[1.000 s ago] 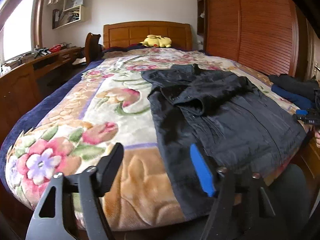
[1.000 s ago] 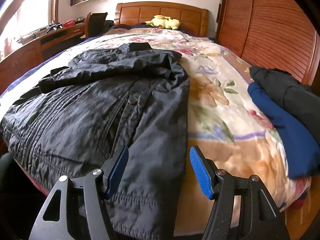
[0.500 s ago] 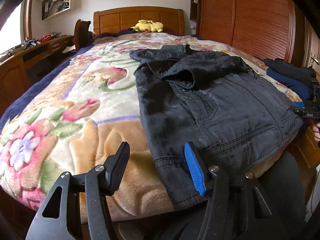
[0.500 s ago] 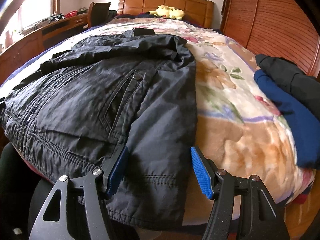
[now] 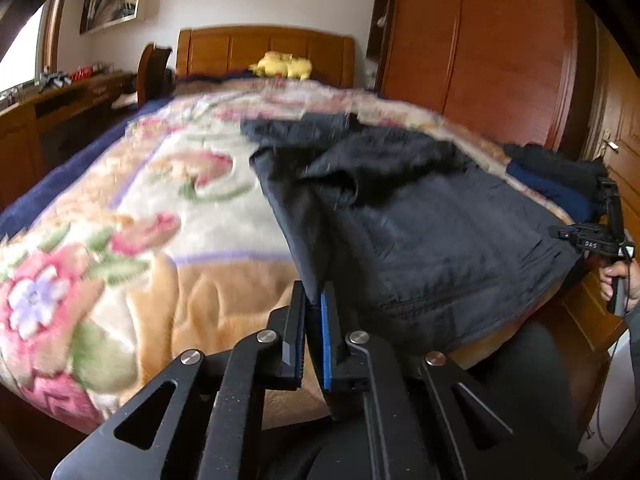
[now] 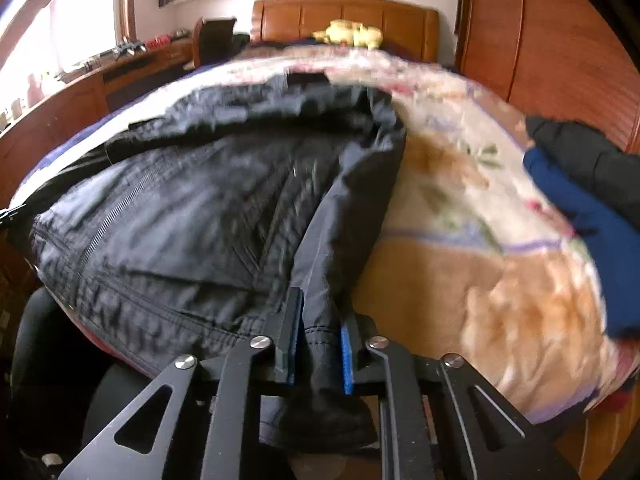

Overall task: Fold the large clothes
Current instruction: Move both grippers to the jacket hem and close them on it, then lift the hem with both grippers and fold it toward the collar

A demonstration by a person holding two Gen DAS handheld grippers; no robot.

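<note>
Blue folded clothes (image 6: 600,240) beside jacket (image 6: 200,208)

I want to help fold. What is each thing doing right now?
Left gripper: shut on the black jacket's hem.
Right gripper: shut on the hem too.
Black jacket: spread on the bed, unfolded.
Blue and dark clothes: lying by the bed's edge.

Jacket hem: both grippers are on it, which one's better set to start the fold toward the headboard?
Right, probably. The right gripper clamps a thick bunch of the black jacket hem between its pads; the left gripper pinches only a thin corner edge, likelier to slip.
</note>
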